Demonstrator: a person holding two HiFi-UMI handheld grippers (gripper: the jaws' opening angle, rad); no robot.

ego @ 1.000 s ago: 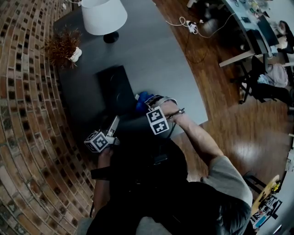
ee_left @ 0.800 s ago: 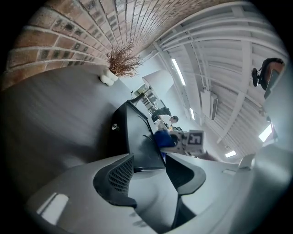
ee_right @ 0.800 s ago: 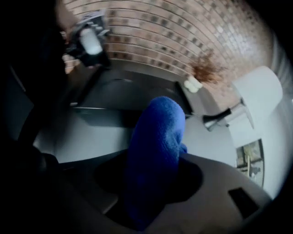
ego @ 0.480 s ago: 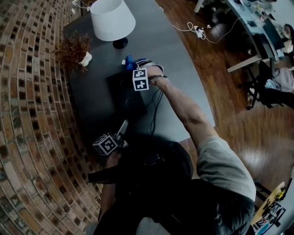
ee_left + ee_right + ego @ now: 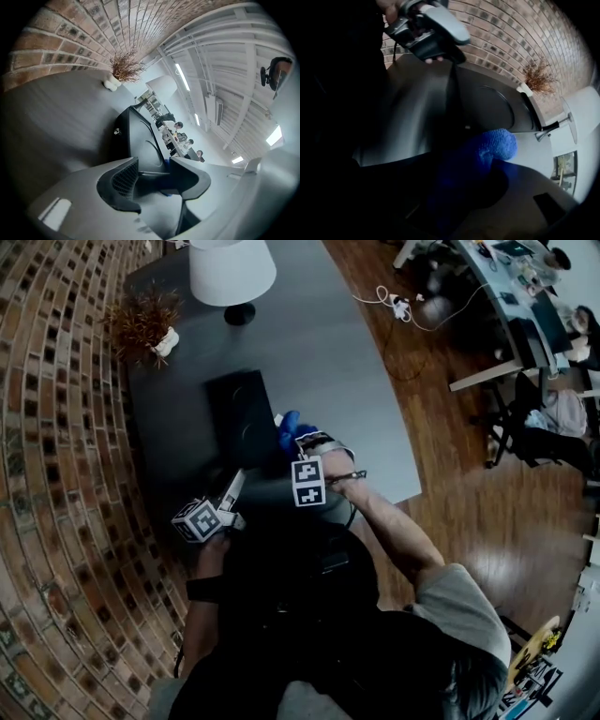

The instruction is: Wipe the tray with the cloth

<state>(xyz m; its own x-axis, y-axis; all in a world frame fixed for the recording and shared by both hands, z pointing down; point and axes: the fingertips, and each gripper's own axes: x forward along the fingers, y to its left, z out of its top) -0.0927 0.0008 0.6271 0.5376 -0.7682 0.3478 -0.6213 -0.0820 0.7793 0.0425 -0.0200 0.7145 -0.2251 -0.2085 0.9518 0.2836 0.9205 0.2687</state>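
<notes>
Both pairs of jaws are closed on something. The left gripper's (image 5: 157,176) jaws pinch the thin near rim of the black tray (image 5: 140,140), with the ribbed pad on one side and the plain jaw on the other. The right gripper's (image 5: 459,197) jaws squeeze the blue cloth (image 5: 497,145). A rounded wad of it bulges out past the tips, and the rest is lost in shadow between the jaws.

In the head view, the cloth sits at the tray's right edge, close to its near right corner. The right gripper points steeply down over it. Whether the wad actually presses on the tray cannot be made out. The tray has a round recess in its floor and lies on the dark grey table (image 5: 356,381), toward the table's left edge. That edge runs along the brick wall (image 5: 56,474). The left gripper reaches the tray from the table's near edge.

At the far end of the table stand a white-shaded lamp (image 5: 232,273) and, nearer the left edge, a dried plant in a small white pot (image 5: 141,322). Both are well apart from the tray.
</notes>
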